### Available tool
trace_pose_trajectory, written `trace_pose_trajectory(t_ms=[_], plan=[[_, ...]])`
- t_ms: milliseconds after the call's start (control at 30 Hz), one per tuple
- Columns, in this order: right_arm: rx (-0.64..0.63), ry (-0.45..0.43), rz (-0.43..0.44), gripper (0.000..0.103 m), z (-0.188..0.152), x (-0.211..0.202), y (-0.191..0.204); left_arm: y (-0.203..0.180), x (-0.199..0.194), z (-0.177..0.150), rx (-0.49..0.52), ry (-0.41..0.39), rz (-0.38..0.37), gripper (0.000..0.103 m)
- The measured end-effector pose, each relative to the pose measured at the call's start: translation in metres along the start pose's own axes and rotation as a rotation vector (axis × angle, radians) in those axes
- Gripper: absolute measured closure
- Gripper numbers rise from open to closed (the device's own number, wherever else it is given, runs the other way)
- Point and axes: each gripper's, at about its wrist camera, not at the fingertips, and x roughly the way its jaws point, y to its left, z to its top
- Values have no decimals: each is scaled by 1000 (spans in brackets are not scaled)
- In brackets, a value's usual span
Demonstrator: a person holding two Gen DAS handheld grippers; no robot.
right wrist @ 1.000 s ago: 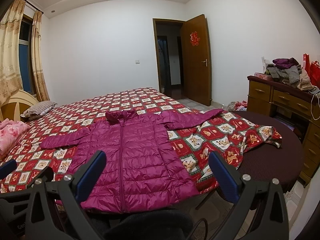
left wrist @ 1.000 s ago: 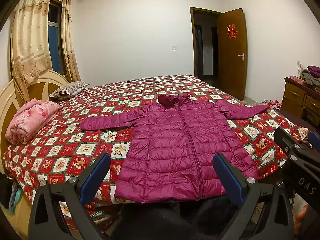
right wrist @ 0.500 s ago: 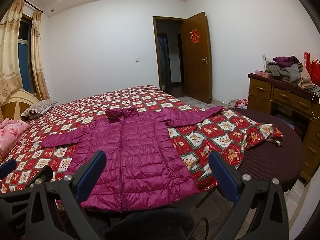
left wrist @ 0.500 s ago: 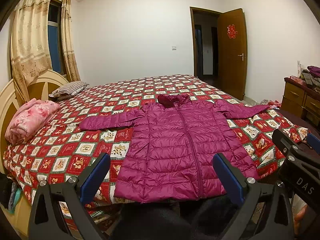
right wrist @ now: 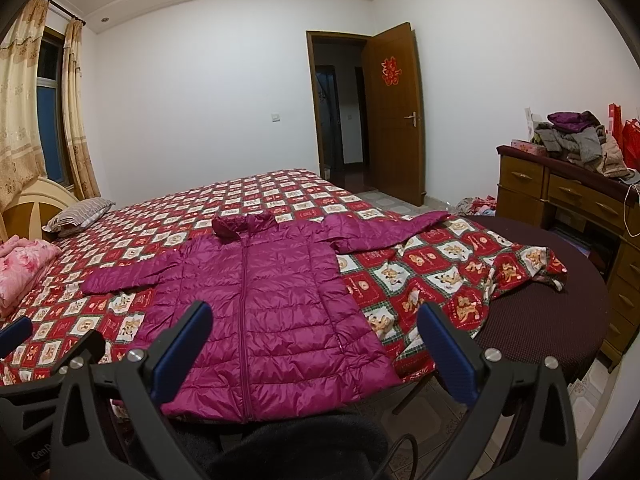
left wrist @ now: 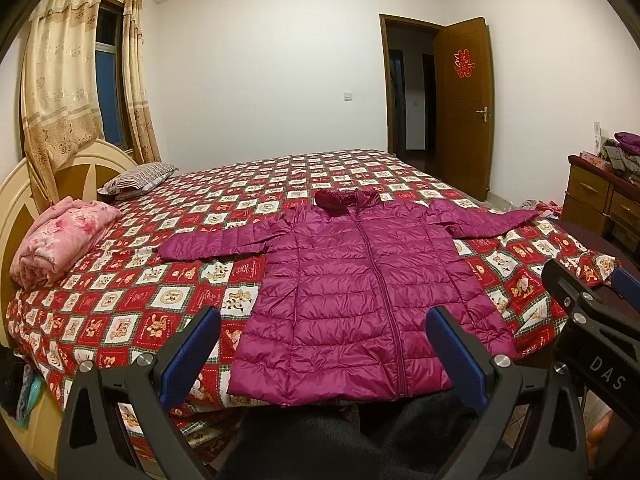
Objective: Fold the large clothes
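Observation:
A magenta quilted down jacket (left wrist: 368,280) lies flat and zipped on the bed, front up, collar away from me, both sleeves spread out sideways. It also shows in the right wrist view (right wrist: 264,304). My left gripper (left wrist: 320,354) is open and empty, held above the jacket's hem near the bed's front edge. My right gripper (right wrist: 314,350) is open and empty, also short of the hem, slightly to the right. The right gripper's body shows at the right edge of the left wrist view (left wrist: 588,320).
The bed has a red patchwork bedspread (left wrist: 168,280). A folded pink blanket (left wrist: 60,240) and a striped pillow (left wrist: 138,176) lie by the headboard. A dark round table (right wrist: 560,320) and a wooden dresser (right wrist: 560,196) piled with clothes stand to the right.
The right wrist view has tilted down slightly, so the jacket sits higher in its frame. The left gripper has barely moved. Both grippers stay open.

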Motion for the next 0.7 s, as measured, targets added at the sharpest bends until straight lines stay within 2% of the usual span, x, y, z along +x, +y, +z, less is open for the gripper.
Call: trace_pose_trajectory(t_ms=[500,600,700], plan=[[-6,14,5,0,-2,2,4,-1,1,0,-2,5,-8,1],[-17,40,25,0,1,10,5,4,8,4,-21,16,-24,1],[-16,72,53,0,7,24,2,11,20,13,-39,12,-3,1]])
